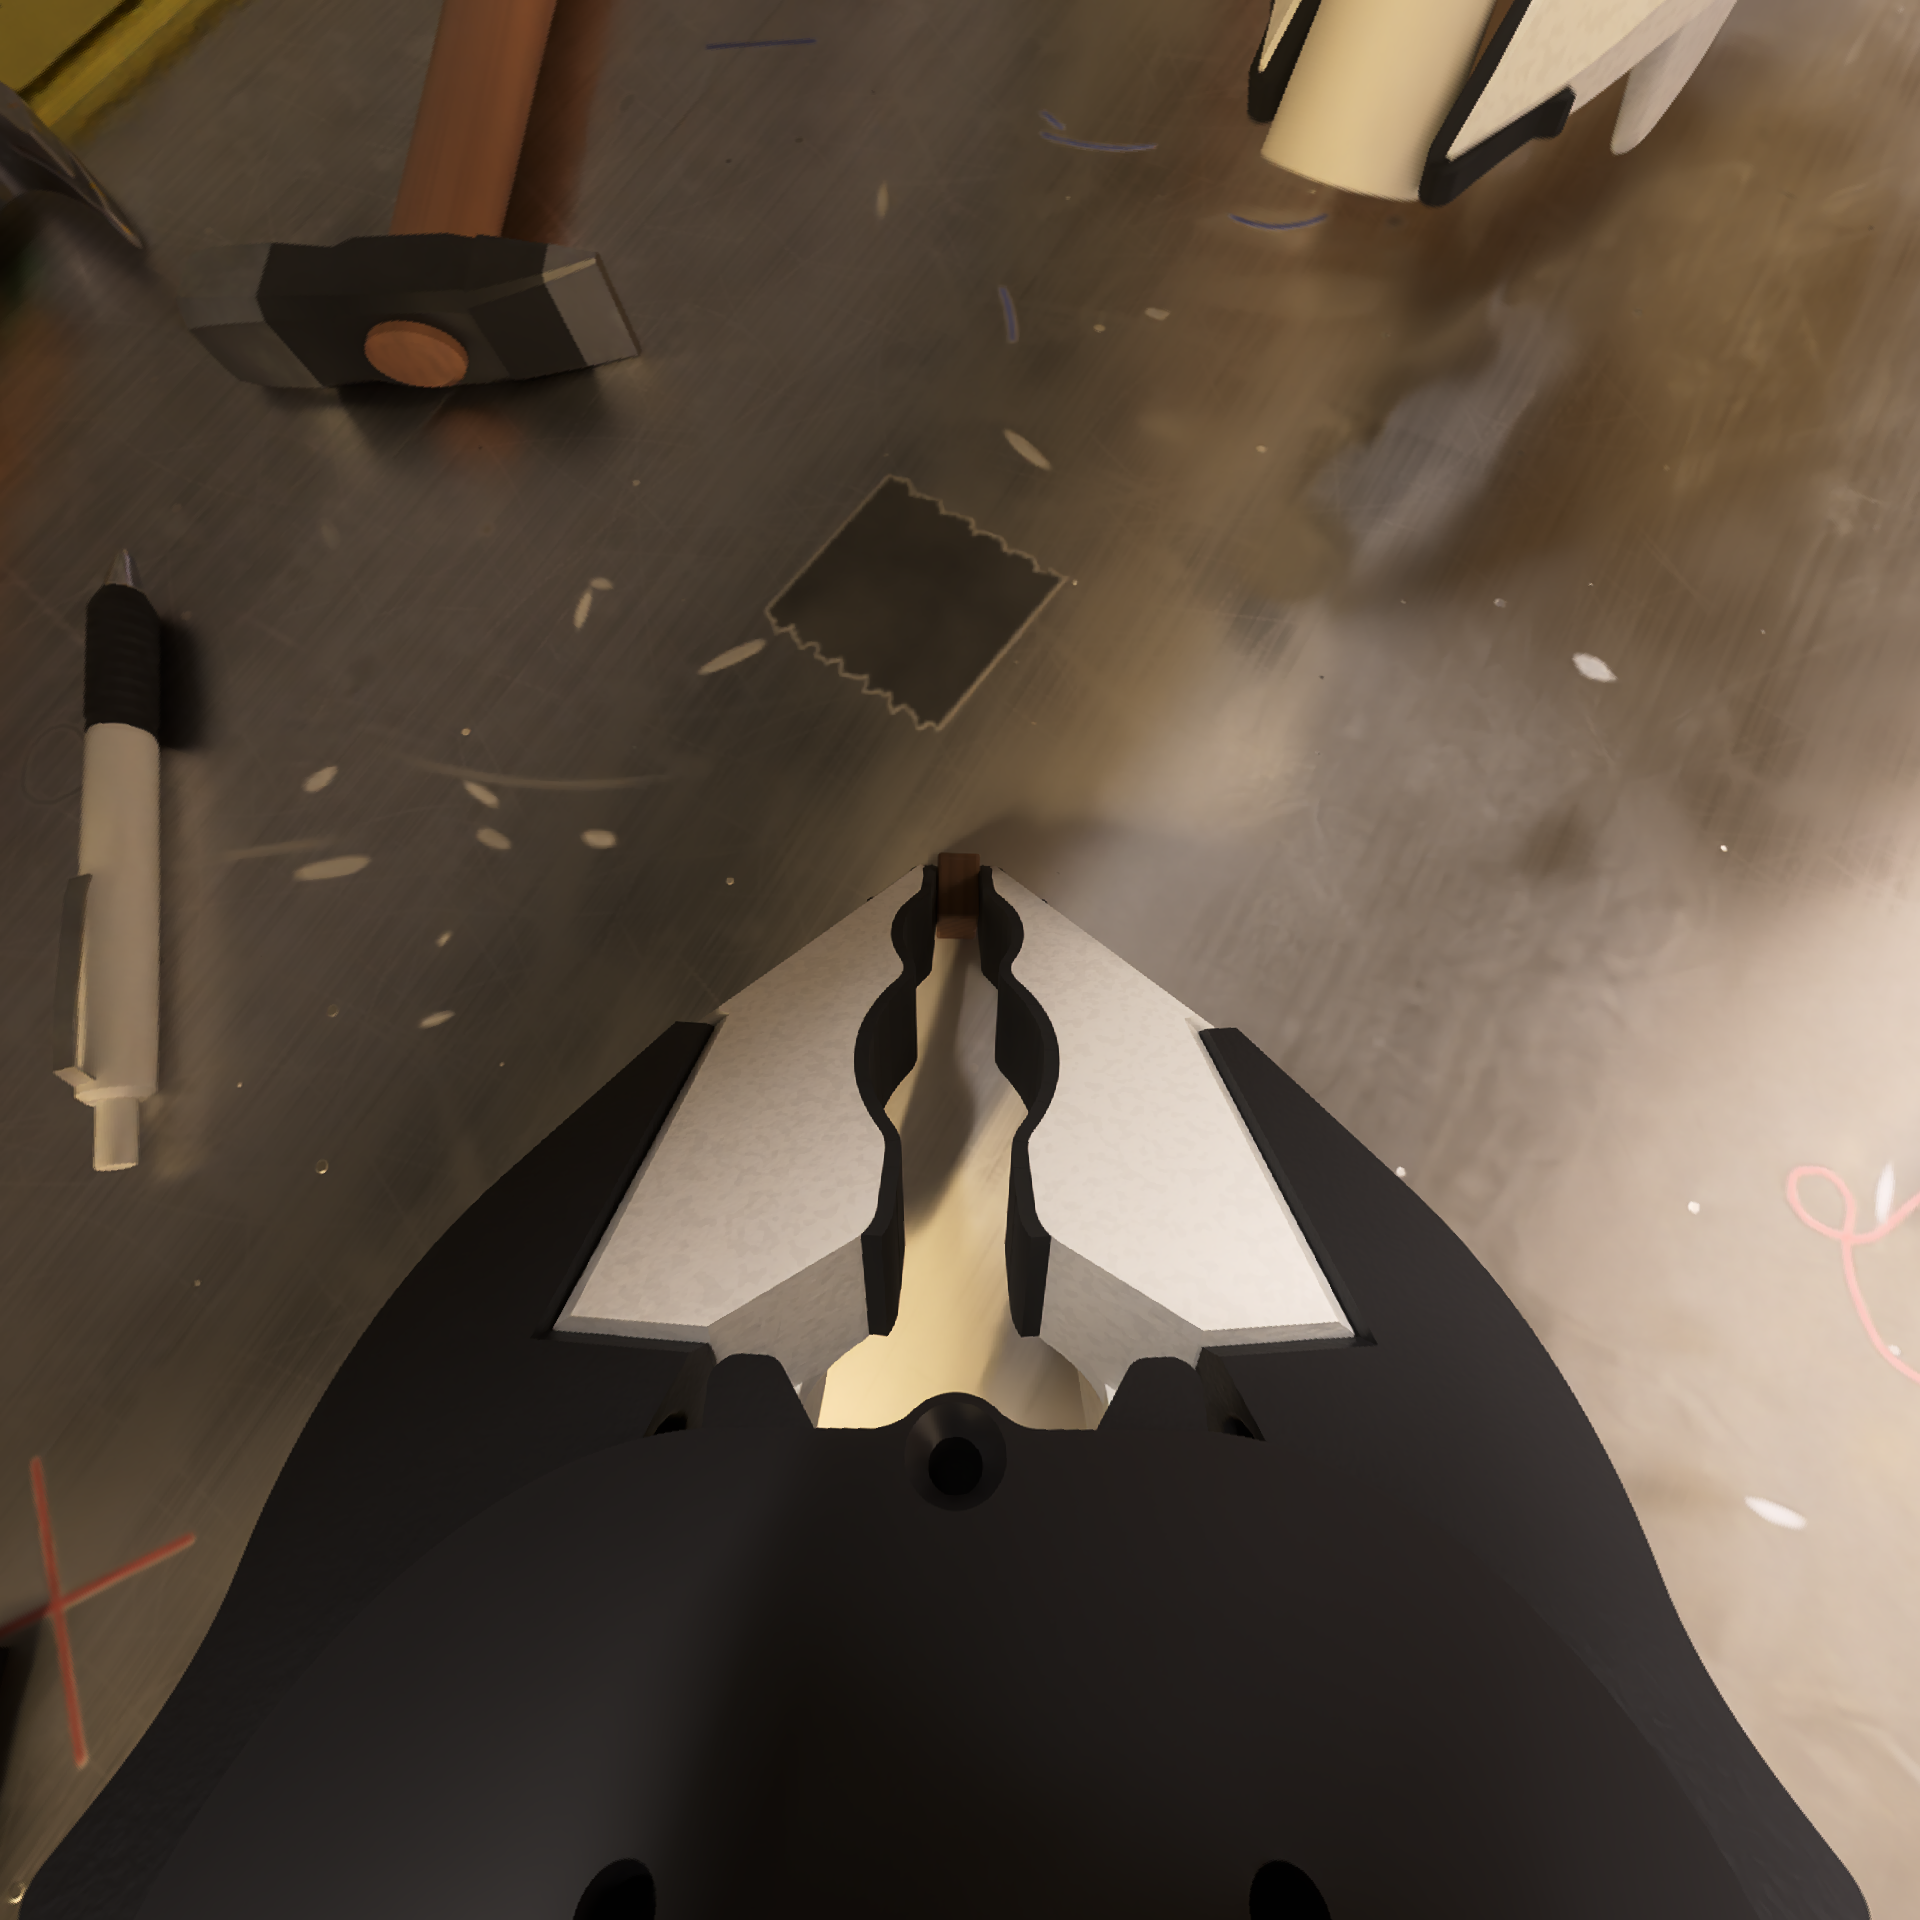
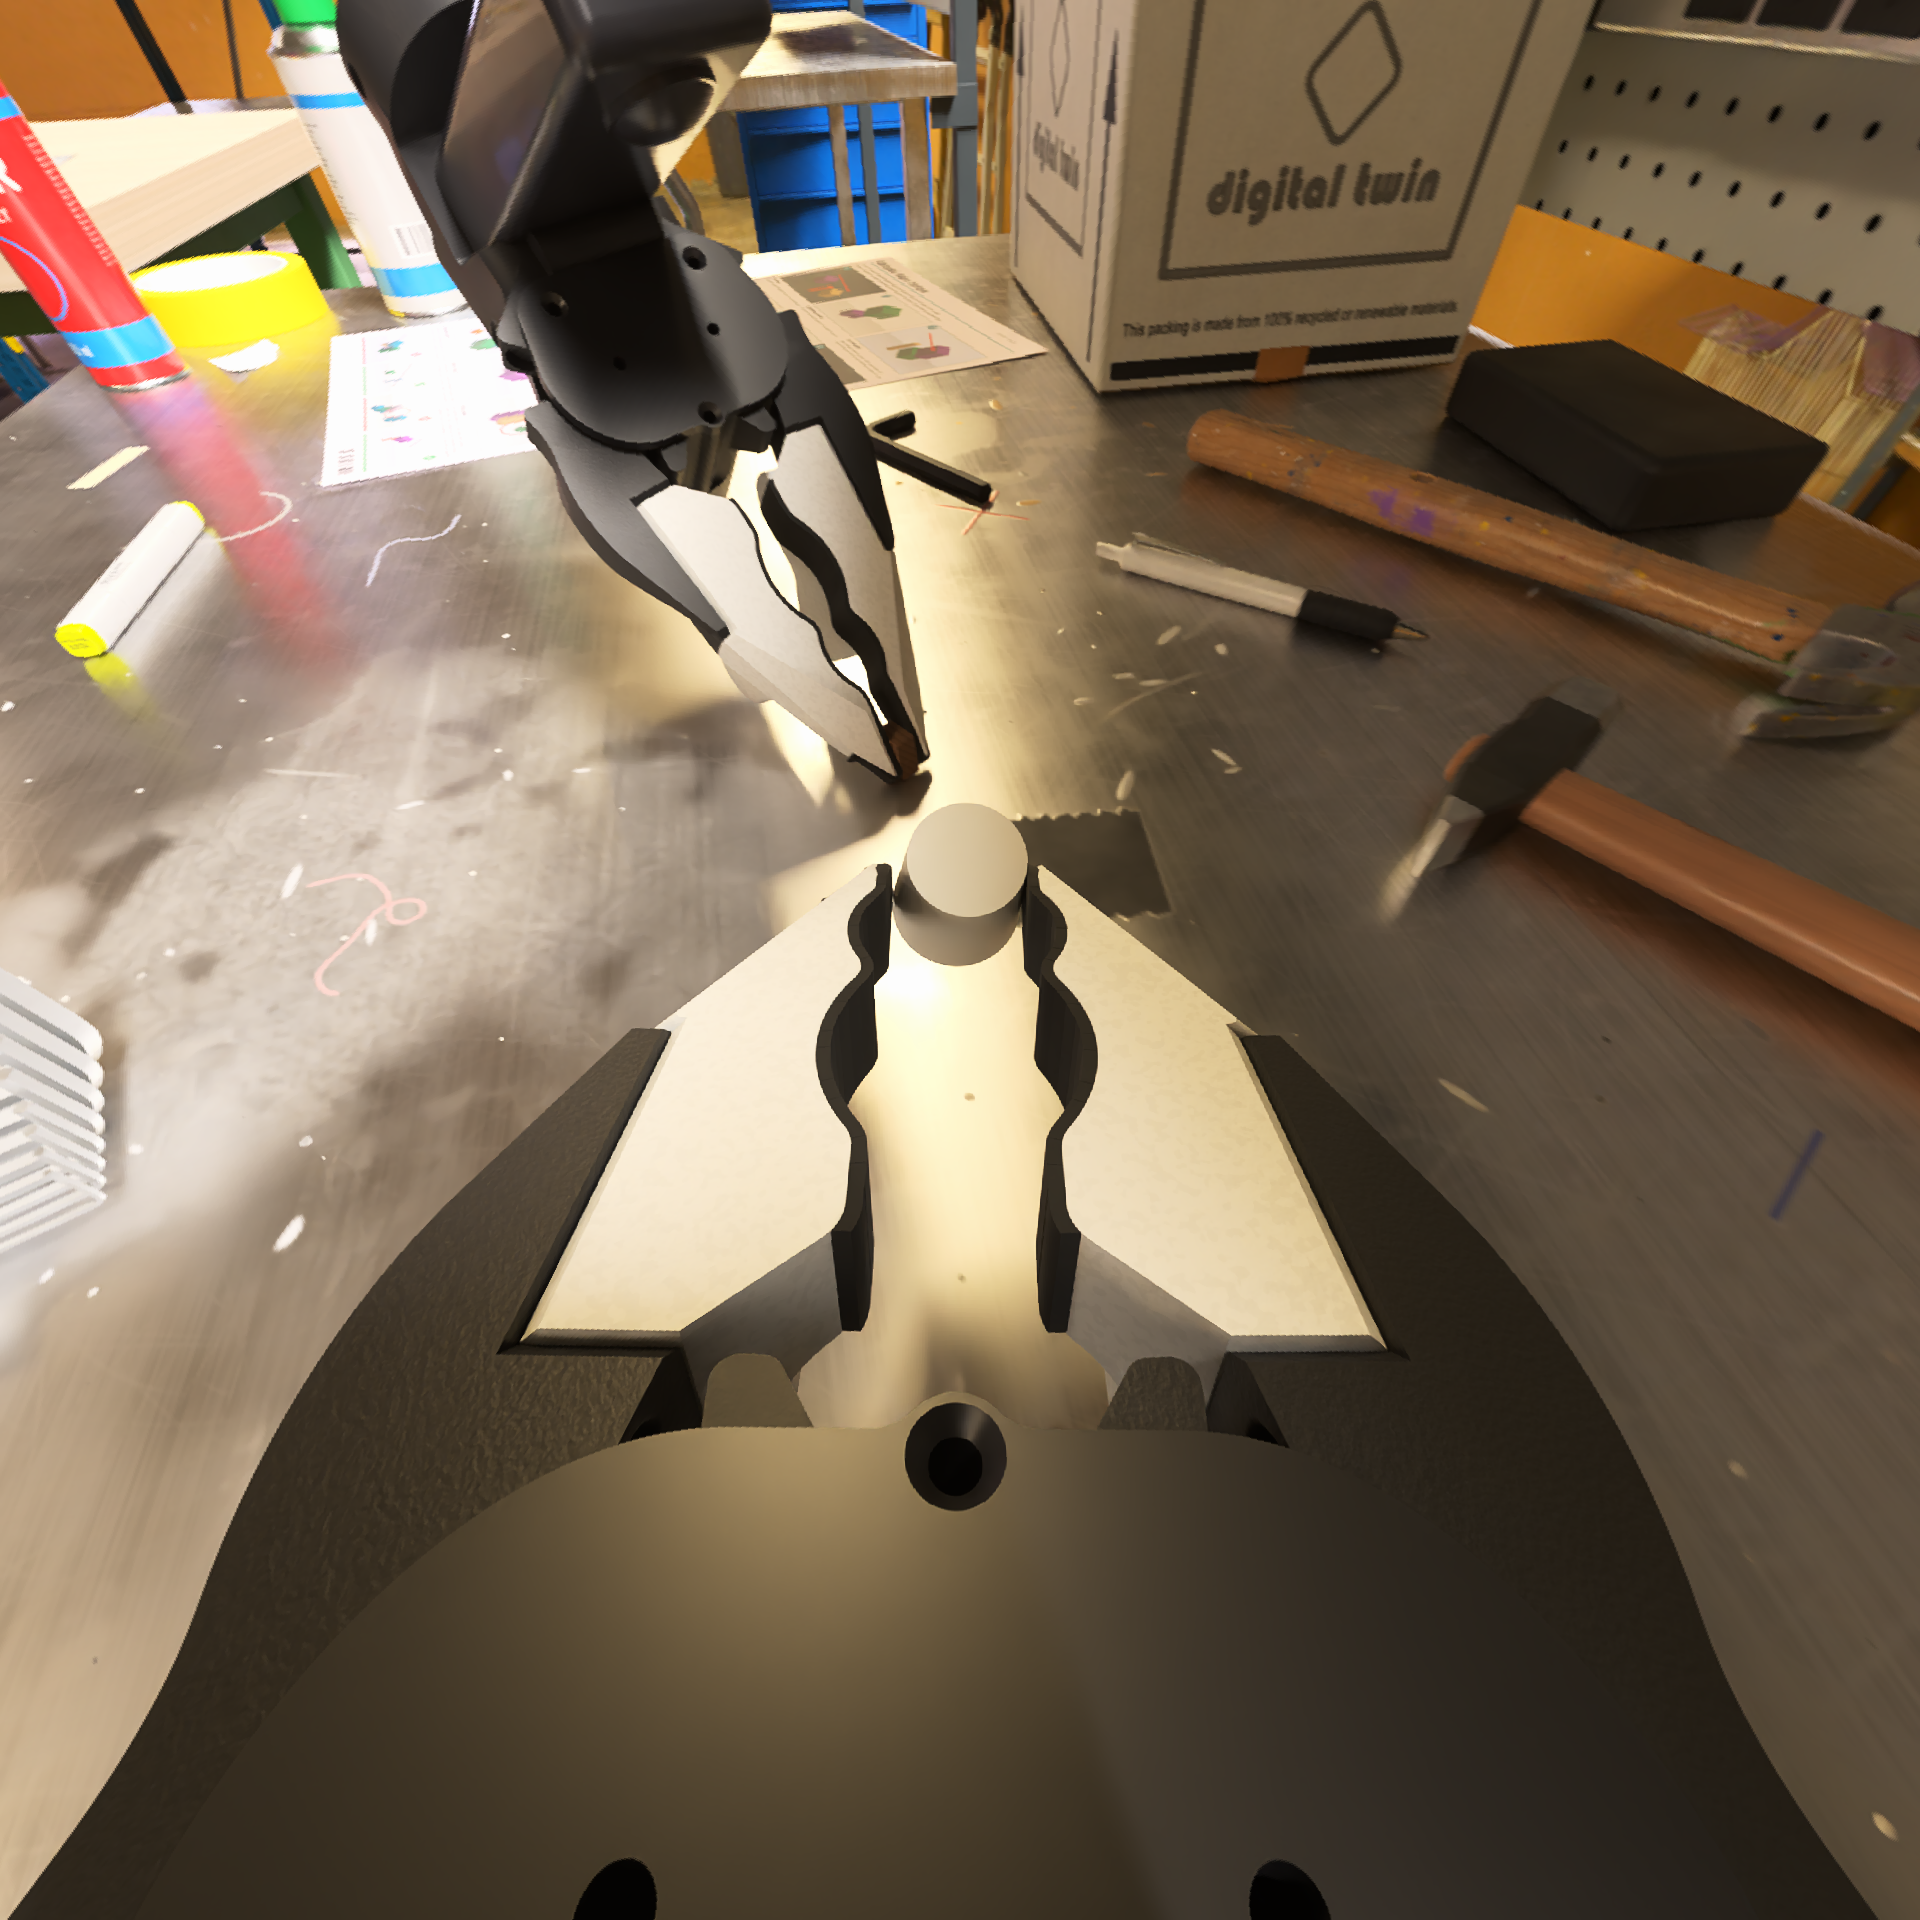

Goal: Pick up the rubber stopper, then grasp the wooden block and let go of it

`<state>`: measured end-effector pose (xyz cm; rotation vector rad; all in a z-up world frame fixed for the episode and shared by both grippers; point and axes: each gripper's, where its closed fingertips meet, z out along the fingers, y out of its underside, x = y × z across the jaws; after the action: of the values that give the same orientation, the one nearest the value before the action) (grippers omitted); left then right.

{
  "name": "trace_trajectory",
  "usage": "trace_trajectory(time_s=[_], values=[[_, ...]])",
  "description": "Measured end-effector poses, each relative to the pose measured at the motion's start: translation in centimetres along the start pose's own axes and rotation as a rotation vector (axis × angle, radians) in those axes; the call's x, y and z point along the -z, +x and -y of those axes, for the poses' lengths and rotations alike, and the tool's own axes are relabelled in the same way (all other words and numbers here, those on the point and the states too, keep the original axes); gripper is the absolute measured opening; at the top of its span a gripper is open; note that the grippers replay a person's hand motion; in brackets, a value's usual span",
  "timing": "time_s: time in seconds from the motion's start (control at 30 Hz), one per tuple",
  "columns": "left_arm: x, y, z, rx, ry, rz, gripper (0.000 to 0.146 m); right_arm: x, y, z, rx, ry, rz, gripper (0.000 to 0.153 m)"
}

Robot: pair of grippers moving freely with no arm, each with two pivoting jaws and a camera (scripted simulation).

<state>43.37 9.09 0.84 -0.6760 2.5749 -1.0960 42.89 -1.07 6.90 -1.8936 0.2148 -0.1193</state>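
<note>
My left gripper (image 1: 956, 906) is shut on a small brown wooden block (image 1: 956, 876) pinched at its very fingertips. In the right wrist view the left gripper (image 2: 902, 764) tilts down with the block (image 2: 906, 748) at or just above the metal table (image 2: 520, 935). My right gripper (image 2: 961, 904) is shut on a pale cylindrical rubber stopper (image 2: 961, 878), held off the table. In the left wrist view the right gripper (image 1: 1361, 156) shows at the top right with the cream stopper (image 1: 1351, 104) between its fingers.
A hammer (image 1: 416, 322) and a pen (image 1: 120, 862) lie to the left, with a dark tape patch (image 1: 914, 603) ahead. The right wrist view shows two hammers (image 2: 1662, 862) (image 2: 1507, 530), a cardboard box (image 2: 1299, 177), a black block (image 2: 1631, 436), a marker (image 2: 130, 582) and a yellow tape roll (image 2: 234, 291).
</note>
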Motion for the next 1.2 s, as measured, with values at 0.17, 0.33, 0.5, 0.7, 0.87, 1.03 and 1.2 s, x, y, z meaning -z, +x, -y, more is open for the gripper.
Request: trace_trajectory(time_s=[0.17,0.33,0.5,0.7,0.87,1.03,1.2], values=[[0.3,0.6,-0.2,0.027,0.001,-0.059,0.017,-2.1,-1.7,-0.2,0.046,-0.054,0.007,0.025],[0.8,0.6,-0.2,0.149,0.02,-0.15,0.04,-4.9,-2.8,-0.6,0.046,-0.148,0.026,0.025],[1.2,1.1,-0.2,0.154,0.036,-0.204,0.048,-7.0,-2.8,-0.6,0.106,-0.197,0.022,0.025],[2.4,0.8,-1.1,0.118,0.051,-0.162,0.047,-7.2,-2.2,0.3,0.144,-0.14,-0.045,0.025],[2.8,0.6,-0.8,0.068,0.089,-0.127,0.037,-6.3,-1.9,1.5,0.094,-0.033,-0.042,0.025],[2.1,0.6,-0.7,-0.046,0.066,-0.07,0.022,-5.3,-1.3,2.5,0.028,0.054,-0.041,0.025],[1.7,1.3,-0.4,-0.109,0.064,-0.135,0.011,-5.4,-1.4,2.3,0.017,0.033,-0.026,0.025]])
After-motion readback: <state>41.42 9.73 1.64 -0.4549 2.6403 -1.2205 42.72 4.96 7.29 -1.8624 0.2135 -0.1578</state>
